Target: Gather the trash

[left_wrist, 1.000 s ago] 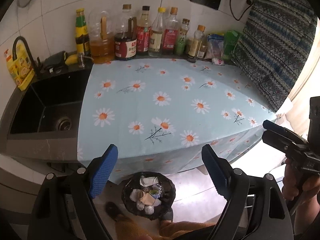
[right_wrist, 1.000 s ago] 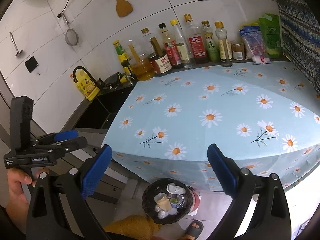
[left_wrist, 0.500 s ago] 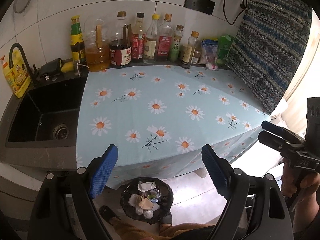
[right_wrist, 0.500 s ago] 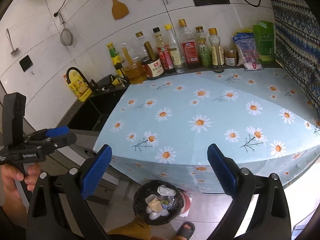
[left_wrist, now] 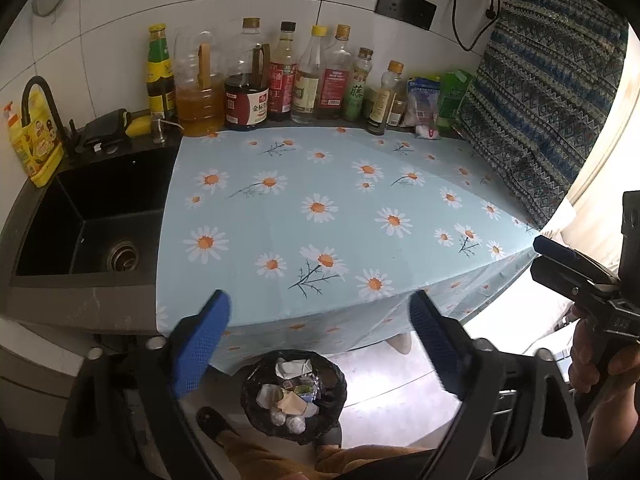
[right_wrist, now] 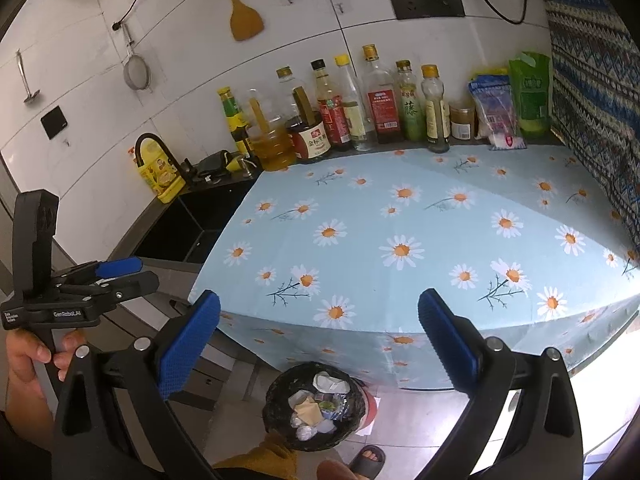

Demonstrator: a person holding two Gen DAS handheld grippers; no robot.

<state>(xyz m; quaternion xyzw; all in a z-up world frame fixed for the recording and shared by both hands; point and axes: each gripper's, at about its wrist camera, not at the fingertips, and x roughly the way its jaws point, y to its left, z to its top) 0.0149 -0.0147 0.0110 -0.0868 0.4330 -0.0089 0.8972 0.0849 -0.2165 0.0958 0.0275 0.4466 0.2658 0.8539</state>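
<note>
White tiles back a kitchen desk (left_wrist: 460, 216) under a pale blue daisy cloth, with a black sink (left_wrist: 92, 224) on its left and a row of bottles (left_wrist: 280, 76) along the wall. From where I stand the cloth carries no litter that I can make out. All the trash (left_wrist: 290, 396) I can see sits in one black-lined bin (left_wrist: 334, 380) on the floor, just in front of the desk edge and below it. Both tools hang above that bin with nothing between their blue pads. The left gripper (left_wrist: 320, 344) has its fingers (left_wrist: 200, 344) spread wide, the bin showing low in the gap between them; the right gripper (right_wrist: 320, 340) is spread just as wide, and the bin (right_wrist: 276, 392) lies low between its fingers (right_wrist: 188, 344) too. Neither hand looks clearly nearer; the bin seems about midway beneath both. It is round, so it offers no long axis to line up with. My count: one bin, one sink, two grippers, and roughly ten bottles, though the far end of the row blurs into packets. Inside the bin I can pick out several crumpled scraps and wrappers but cannot count them surely. I judge the collecting close to done, unless something lies out of view.
</note>
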